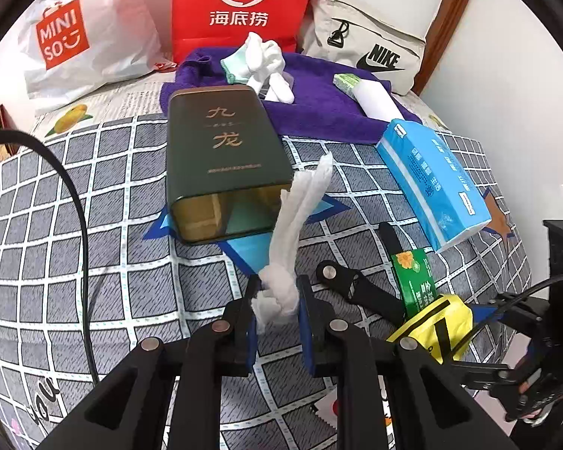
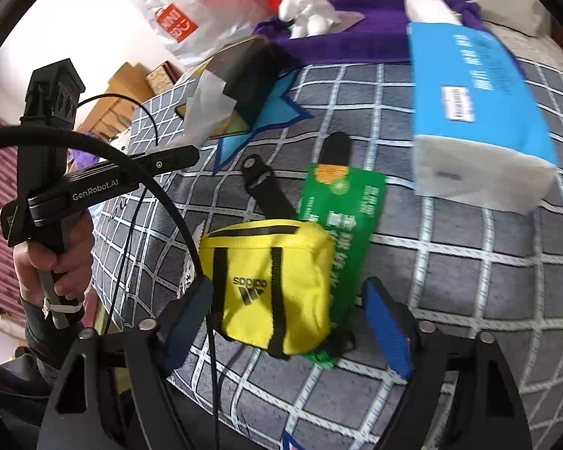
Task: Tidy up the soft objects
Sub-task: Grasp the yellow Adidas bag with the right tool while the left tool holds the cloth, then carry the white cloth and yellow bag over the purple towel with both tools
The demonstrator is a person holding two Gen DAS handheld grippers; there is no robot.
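Observation:
My left gripper (image 1: 277,292) is shut on the knotted end of a twisted white tissue (image 1: 292,225), which sticks up over the checked bedspread (image 1: 112,225). Just beyond it a dark green tin (image 1: 221,150) lies on its side, open mouth toward me. My right gripper (image 2: 281,311) stands open around a small yellow pouch (image 2: 270,281); the blue pads stand clear of its right side. The pouch rests partly on a green packet (image 2: 341,206) and a black strap (image 2: 266,187). A blue tissue pack (image 2: 476,105) lies to the right.
At the back, a purple towel (image 1: 319,105) carries white socks (image 1: 266,63) and a white roll (image 1: 375,101). Behind it stand a red paper bag (image 1: 240,3), a white plastic bag (image 1: 82,37) and a beige pouch (image 1: 368,45). A hand (image 2: 52,262) grips the left tool.

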